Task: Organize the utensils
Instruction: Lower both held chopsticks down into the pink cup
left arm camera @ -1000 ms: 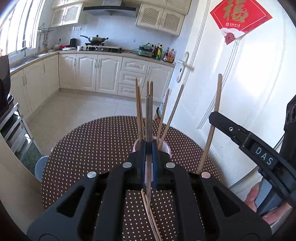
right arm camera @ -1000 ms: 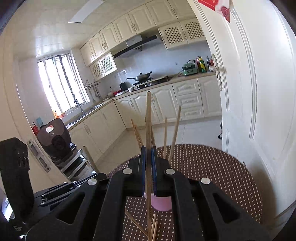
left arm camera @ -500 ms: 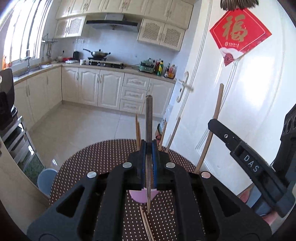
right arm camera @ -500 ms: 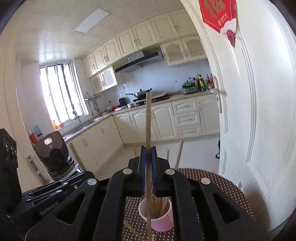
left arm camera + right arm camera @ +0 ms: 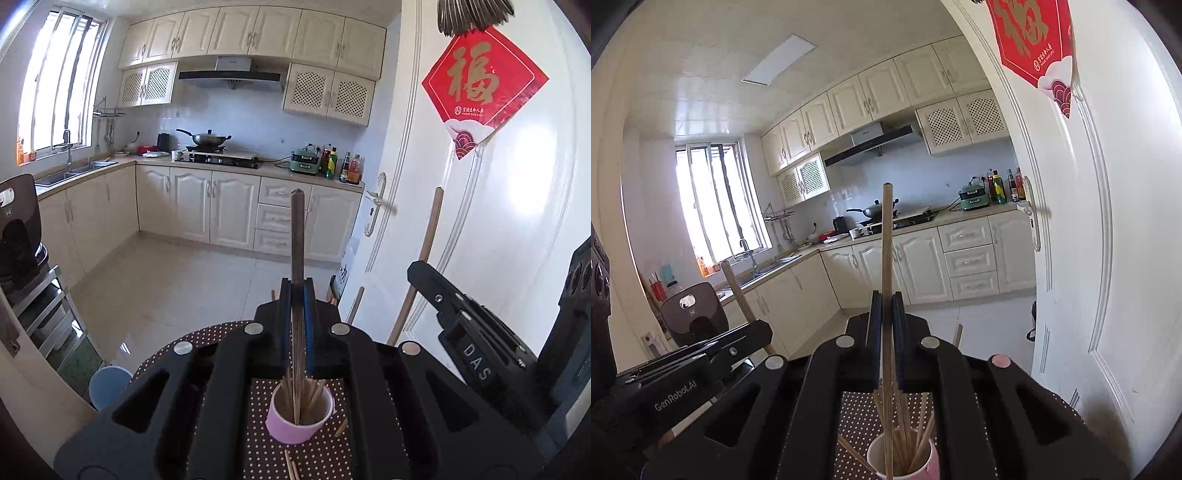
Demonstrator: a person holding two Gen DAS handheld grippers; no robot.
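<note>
**Both tongs clamped on chopsticks above the pink cup**

Left tongs (image 5: pixel 297 291): blue-padded jaws pinched tight on a dark brown wooden chopstick (image 5: pixel 296 236). Stick stands upright between the pads; its upper end rises well above them, its lower end reaches down into the pink cup with white inside (image 5: pixel 299 424).

Right tongs (image 5: pixel 886 299): jaws likewise pressed together on a pale tan wooden chopstick (image 5: pixel 886 236), held upright. Its lower part runs down into the same cup (image 5: pixel 927 467), seen here at the bottom edge of the right wrist view.

Cup stands on a round worktop covered in brown cloth with white dots (image 5: pixel 266 454). Inside it, a bundle of light wooden chopsticks (image 5: pixel 314 397) leans at mixed angles against the rim. Loose pale chopsticks (image 5: pixel 291 469) lie on the cloth in front of the cup; another short length shows to the cup's right.

From the left wrist view, the right tongs show in profile at the right (image 5: pixel 417 271), their stick slanting up against the white panelled door (image 5: pixel 517 221). A red diamond paper with a gold character (image 5: pixel 480 77) hangs on that door. From the right wrist view, the left tongs (image 5: pixel 764 328) appear at lower left.

Background: cream kitchen cabinets (image 5: pixel 207 206), wok on the stove (image 5: pixel 208 138).
</note>
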